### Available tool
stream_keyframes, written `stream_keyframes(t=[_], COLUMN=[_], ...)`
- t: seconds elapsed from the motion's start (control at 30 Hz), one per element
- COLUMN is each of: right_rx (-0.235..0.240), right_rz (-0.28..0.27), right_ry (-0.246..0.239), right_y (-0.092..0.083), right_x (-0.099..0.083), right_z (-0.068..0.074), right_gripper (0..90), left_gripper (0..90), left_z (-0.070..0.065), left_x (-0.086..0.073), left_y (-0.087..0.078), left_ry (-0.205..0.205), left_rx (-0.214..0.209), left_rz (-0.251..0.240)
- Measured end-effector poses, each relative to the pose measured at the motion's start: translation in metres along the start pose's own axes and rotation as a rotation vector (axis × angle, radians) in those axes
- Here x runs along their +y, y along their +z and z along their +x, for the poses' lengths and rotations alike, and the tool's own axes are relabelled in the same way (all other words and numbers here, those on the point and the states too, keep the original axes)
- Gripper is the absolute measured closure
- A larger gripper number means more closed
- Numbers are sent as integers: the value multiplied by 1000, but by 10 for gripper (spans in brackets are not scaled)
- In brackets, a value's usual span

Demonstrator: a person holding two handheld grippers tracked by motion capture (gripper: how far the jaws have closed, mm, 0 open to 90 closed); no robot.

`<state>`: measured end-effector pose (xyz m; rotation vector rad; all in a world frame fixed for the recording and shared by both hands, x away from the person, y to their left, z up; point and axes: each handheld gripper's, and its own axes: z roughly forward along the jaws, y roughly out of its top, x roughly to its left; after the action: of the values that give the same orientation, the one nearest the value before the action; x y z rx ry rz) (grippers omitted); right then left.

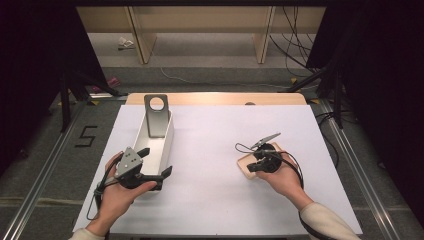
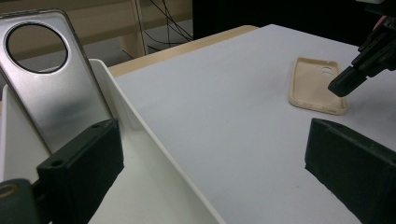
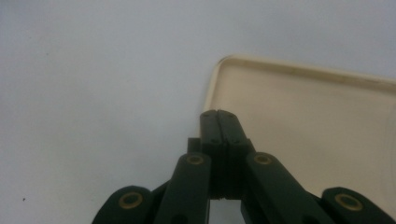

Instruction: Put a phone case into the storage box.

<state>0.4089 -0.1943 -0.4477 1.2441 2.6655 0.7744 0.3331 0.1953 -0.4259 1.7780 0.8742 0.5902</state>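
A: High view first, from the left. What bounded the white table (image 1: 210,150)?

B: Its long side edges ran beside metal rails on the floor, and a wooden strip showed along the far edge. On the left part stood a long white bin (image 1: 150,145), with a grey phone case (image 1: 157,114) propped upright at its far end.

A: And the left gripper (image 1: 156,176)?

B: It sat at the bin's near end, jaws wide apart with nothing between them. The left gripper view had one jaw inside the bin and the other out over bare table, straddling the bin's wall. The left hand (image 1: 117,192) came in low from the near edge, wrist roughly level.

A: Open room?

B: A broad bare stretch lay between the bin and the beige phone case (image 1: 246,164), which lay flat, hollow side up, right of centre, well apart from the bin.

A: The right gripper (image 1: 251,167)?

B: Jaws pressed fully together, gripping nothing. The right gripper view put their tips at the case's corner rim; whether they touched it, I couldn't tell. The right hand (image 1: 285,177) angled in from the near right.
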Motion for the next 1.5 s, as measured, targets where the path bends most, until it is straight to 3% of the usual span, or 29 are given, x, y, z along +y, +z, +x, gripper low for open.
stream_keyframes(t=[0.3,0.8,1.2,1.5], right_rx=[-32,-33,-40,-38], right_rz=[64,134,242,293], right_ry=[5,-5,-75,-98], right_y=[8,10,6,-3], right_x=[2,0,-5,-17], right_z=[0,0,1,0], right_gripper=[900,900,900,900], left_gripper=[46,52,55,59], left_z=[-1,0,-1,-1], left_x=[-1,-1,-1,-2], left_y=[1,1,0,0], left_ry=[0,4,6,7], left_rx=[-3,-3,-5,-4], left_rz=[6,8,11,11])
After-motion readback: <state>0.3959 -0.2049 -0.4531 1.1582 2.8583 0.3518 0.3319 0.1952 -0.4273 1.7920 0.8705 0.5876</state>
